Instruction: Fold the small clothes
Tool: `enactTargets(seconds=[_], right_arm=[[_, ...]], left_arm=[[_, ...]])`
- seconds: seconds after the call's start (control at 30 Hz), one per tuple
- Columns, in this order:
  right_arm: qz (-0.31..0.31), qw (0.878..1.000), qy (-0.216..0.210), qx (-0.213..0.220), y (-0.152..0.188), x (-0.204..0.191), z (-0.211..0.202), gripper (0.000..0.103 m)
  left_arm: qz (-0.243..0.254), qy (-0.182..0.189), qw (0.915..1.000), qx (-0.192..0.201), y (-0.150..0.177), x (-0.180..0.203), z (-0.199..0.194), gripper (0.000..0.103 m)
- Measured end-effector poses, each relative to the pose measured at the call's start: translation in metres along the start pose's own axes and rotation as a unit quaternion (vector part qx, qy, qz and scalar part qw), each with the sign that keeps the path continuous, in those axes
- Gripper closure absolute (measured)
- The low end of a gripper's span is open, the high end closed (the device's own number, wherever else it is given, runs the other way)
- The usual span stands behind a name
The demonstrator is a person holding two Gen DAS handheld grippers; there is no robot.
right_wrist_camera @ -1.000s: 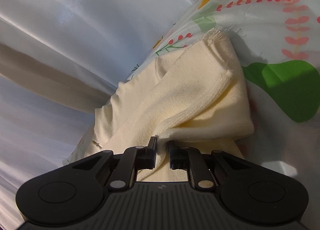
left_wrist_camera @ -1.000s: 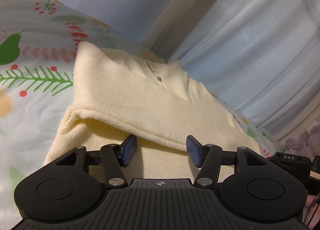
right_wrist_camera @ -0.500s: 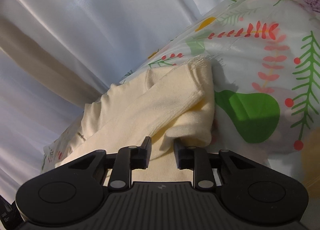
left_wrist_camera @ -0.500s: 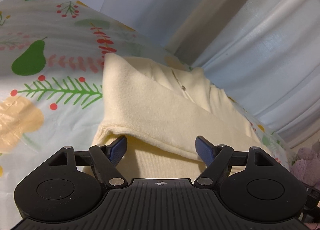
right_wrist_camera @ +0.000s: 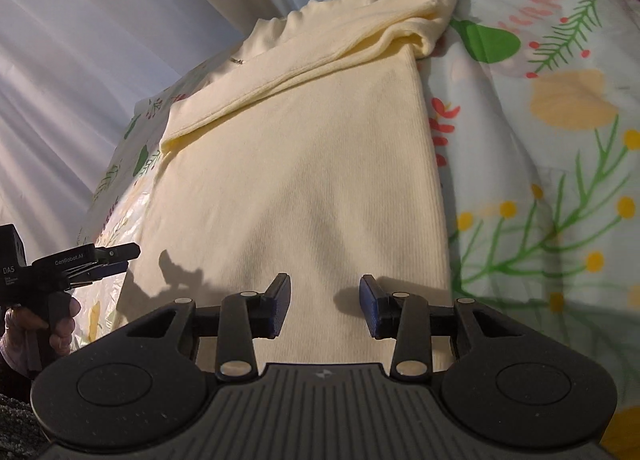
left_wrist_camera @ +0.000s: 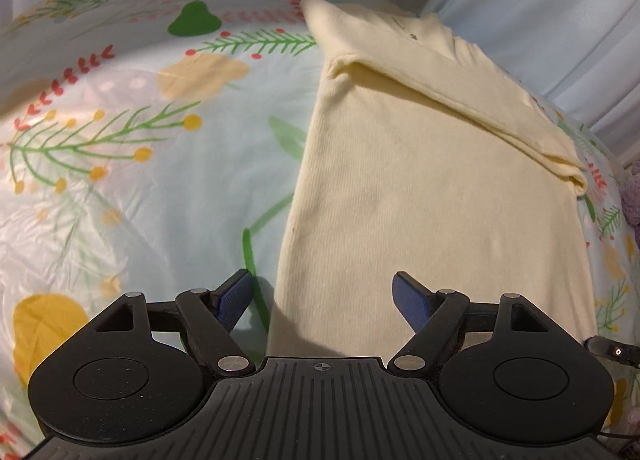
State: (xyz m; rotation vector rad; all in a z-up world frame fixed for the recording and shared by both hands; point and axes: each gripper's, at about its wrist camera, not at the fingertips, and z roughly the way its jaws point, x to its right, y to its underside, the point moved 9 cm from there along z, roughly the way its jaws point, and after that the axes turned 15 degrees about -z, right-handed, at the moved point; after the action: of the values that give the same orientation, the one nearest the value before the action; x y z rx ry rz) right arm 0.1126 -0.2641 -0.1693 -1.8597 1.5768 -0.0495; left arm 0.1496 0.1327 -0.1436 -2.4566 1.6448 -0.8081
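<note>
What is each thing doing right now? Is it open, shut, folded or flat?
Left gripper: open, holding nothing.
Right gripper: open, holding nothing.
Yellow top: lying flat, far end folded over.
Tablecloth: spread out, wrinkled.
Curtain: hanging, pleated.

Cream garment (left_wrist_camera: 432, 196); seemingly botanical-print sheet (left_wrist_camera: 120, 164)

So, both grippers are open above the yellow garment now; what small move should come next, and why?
Probably lower both grippers onto the near hem and pinch it. The left gripper and right gripper hold nothing, and the yellow garment lies flat with only its far end folded over, so the near part likely needs folding next.
</note>
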Motion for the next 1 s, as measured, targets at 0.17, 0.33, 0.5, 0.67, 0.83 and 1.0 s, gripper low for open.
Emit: enactTargets(seconds=[0.17, 0.33, 0.5, 0.67, 0.83, 1.0], right_arm=[[0.021, 1.000, 0.018, -0.011, 0.033, 0.007, -0.026, 0.066], [0.028, 0.999, 0.031, -0.008, 0.051, 0.012, -0.045, 0.066], [0.017, 0.999, 0.036, -0.015, 0.064, 0.015, -0.048, 0.065], [0.006, 1.000, 0.028, -0.002, 0.065, 0.010, -0.044, 0.069], [0.021, 1.000, 0.013, 0.003, 0.061, 0.011, -0.039, 0.085], [0.038, 0.999, 0.000, -0.009, 0.059, 0.008, -0.032, 0.083]], left_arm=[[0.015, 0.006, 0.9992, -0.037, 0.031, -0.010, -0.019, 0.031], [0.016, 0.021, 0.9976, -0.065, 0.052, -0.013, -0.027, 0.041], [0.007, 0.036, 0.9964, -0.077, 0.060, -0.011, -0.031, 0.063], [0.029, 0.032, 0.9959, -0.080, 0.066, -0.005, -0.032, 0.077], [0.025, 0.046, 0.9939, -0.097, 0.067, -0.005, -0.031, 0.080], [0.022, 0.045, 0.9916, -0.119, 0.066, -0.006, -0.021, 0.081]])
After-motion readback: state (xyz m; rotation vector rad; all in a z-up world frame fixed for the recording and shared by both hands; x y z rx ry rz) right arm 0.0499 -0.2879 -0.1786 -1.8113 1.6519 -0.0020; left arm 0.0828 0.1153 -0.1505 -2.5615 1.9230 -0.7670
